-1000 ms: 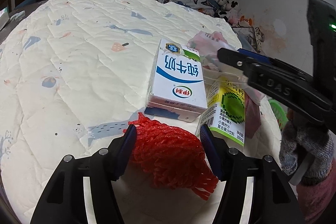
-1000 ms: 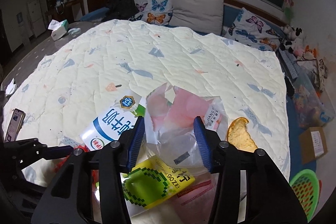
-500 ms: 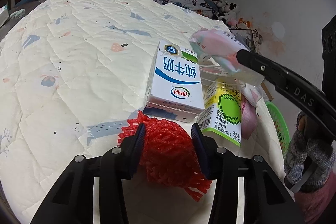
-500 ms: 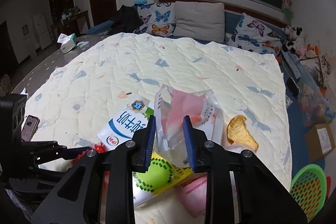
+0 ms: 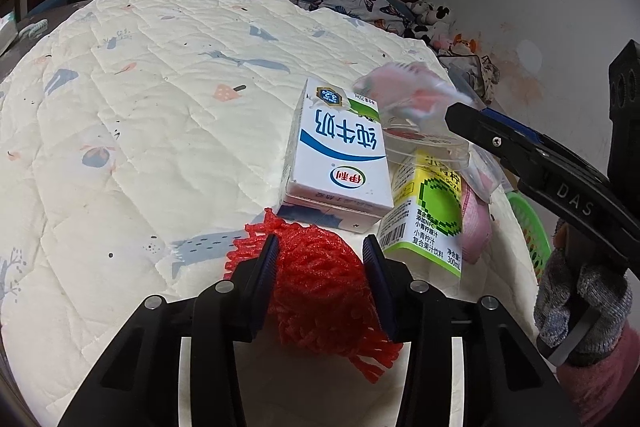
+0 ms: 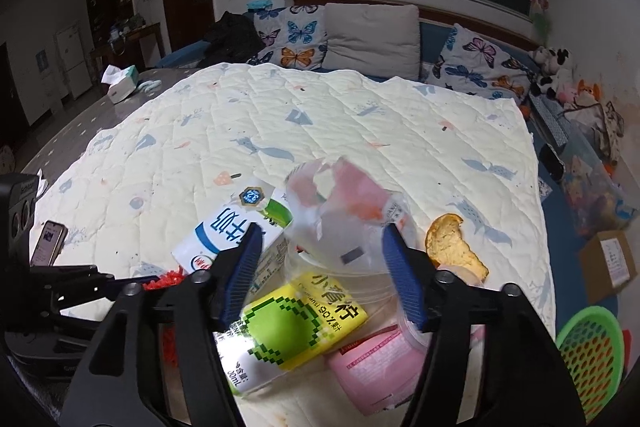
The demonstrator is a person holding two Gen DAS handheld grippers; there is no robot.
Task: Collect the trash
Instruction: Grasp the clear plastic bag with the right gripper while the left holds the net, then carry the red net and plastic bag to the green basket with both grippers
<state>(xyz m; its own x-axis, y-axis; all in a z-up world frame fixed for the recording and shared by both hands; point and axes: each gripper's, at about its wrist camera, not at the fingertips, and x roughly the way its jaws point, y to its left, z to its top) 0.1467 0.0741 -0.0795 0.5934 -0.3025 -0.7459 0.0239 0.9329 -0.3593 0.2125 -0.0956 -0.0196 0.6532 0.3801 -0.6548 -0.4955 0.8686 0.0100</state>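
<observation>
Red foam netting [image 5: 320, 291] is sitting squeezed between the pads of the left gripper [image 5: 320, 263], whose jaws are standing narrow and pressing into the mesh from both sides, right at the near edge of the quilted cover [image 5: 160, 107]. Just beyond the netting, the white and blue milk carton [image 5: 340, 155] is lying flat on the quilt, and beside it the green and yellow juice carton [image 5: 432, 211] is lying against a pink packet [image 6: 380, 363].

The right gripper [image 6: 320, 267] is hanging over this pile with its jaws opening; the clear plastic bag [image 6: 340, 211] with pink pieces inside is standing between the fingers, blurred, and its pads are not pressing on it. A piece of bread [image 6: 452, 247] is lying on the quilt just to the right of that gripper, and a green basket [image 6: 592, 347] is sitting on the floor past the edge of the bed. A gloved hand [image 5: 580, 307] is showing at the right of the left wrist view, under the right gripper's handle.

Compared with a second ago, the left jaws have been drawing in: then they were standing apart around the netting, and now they are clamping it. The right jaws, which were pinching the bag half a second ago, are now spreading away from it, and the bag is looking looser and smeared.
</observation>
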